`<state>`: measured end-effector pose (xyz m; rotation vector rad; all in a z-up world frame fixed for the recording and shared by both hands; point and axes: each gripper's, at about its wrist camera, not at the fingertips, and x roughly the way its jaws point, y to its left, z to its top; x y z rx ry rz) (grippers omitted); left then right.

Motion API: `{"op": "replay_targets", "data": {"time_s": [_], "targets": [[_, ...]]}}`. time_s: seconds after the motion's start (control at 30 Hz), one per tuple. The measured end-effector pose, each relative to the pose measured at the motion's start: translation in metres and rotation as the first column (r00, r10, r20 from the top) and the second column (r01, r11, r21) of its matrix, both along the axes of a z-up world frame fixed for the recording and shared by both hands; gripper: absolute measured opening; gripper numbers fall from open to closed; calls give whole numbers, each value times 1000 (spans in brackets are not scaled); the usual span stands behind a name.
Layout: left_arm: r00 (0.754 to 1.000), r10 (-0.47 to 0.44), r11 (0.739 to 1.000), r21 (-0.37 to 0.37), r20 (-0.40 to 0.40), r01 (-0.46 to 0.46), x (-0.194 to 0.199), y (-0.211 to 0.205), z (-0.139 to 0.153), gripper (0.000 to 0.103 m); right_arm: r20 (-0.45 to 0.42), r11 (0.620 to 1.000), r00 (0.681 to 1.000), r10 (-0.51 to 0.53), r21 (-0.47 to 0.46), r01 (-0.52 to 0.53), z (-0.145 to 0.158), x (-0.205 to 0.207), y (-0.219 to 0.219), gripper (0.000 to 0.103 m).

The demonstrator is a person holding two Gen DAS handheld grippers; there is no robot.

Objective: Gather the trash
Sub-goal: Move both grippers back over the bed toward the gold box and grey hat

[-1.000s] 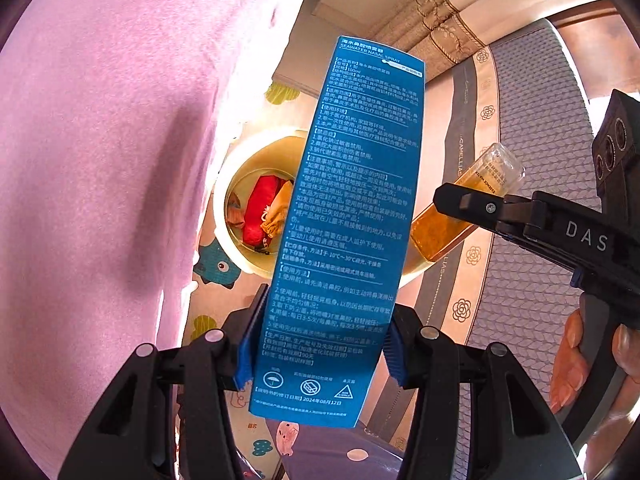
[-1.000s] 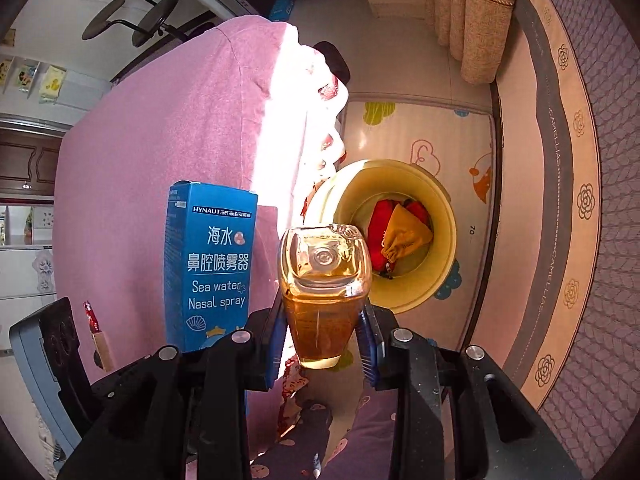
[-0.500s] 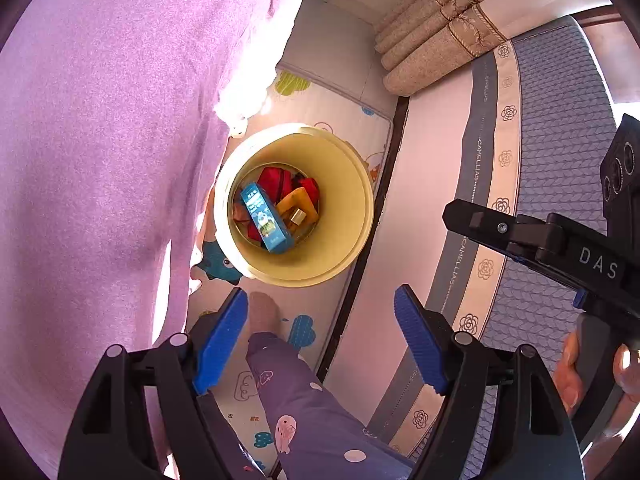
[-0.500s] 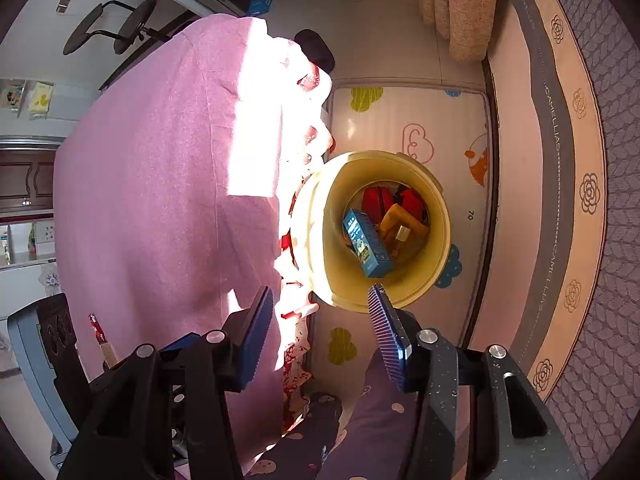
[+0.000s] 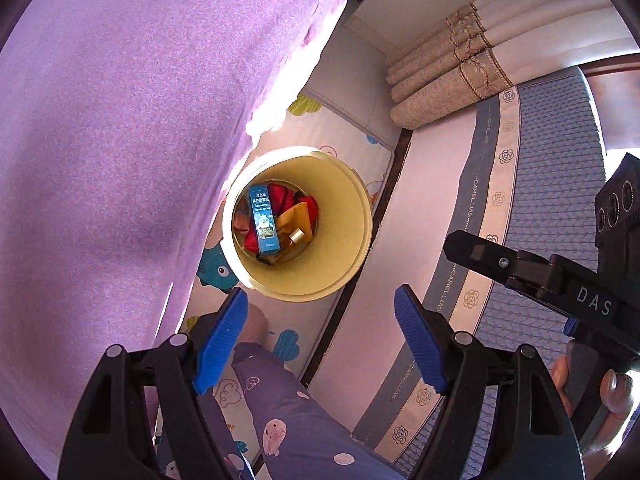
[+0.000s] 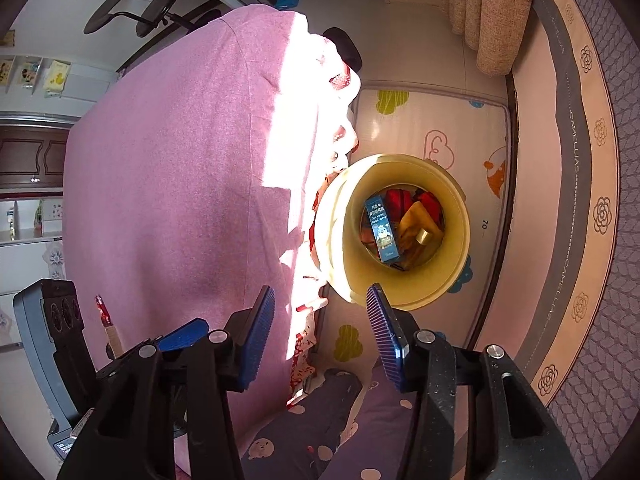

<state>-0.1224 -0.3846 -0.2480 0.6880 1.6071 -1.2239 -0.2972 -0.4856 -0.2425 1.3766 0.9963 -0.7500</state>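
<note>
Domestic premises, a bedroom or living room. A bed (image 6: 180, 184) under a pink cover fills the left of both views. Beside it a children's foam play mat (image 6: 436, 120) with cartoon clouds covers the floor, bordered by a patterned rug (image 5: 556, 184) with flower motifs. Floor-length curtains (image 5: 452, 76) hang at the far side. A swivel chair (image 6: 136, 16) and dark wooden cabinets (image 6: 28, 156) stand beyond the bed. A yellow bin (image 5: 340, 240) sits on the mat.

bin (image 5: 352, 216): pale yellow round bucket, upright on the play mat
box (image 5: 264, 220): blue nasal-spray carton, lying inside the bin on red wrappers
bottle (image 5: 295, 235): amber, in the bin just beside the box
</note>
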Motion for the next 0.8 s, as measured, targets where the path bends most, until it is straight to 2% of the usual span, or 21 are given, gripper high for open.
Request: {"op": "replay_targets", "data": {"time_s": [0.23,0.43,0.63,0.8], "targets": [[996,92,995,-30,-8,-93,49,34,14,75,12,996,996,86,-21,-85,22,51,24,48],[976,216,975,-48,3,-215,117,82,24,76,31,979,978,206,-21,-205,35,129,58,48],[947,319,947,-53,38,-317,191,144,31,76,62,941,939,338,-28,-337,44,223,100,48],[901,428,903,-54,64,-425,255,203,33,76,78,896,893,443,-34,-442,44,299,138,48]]}}
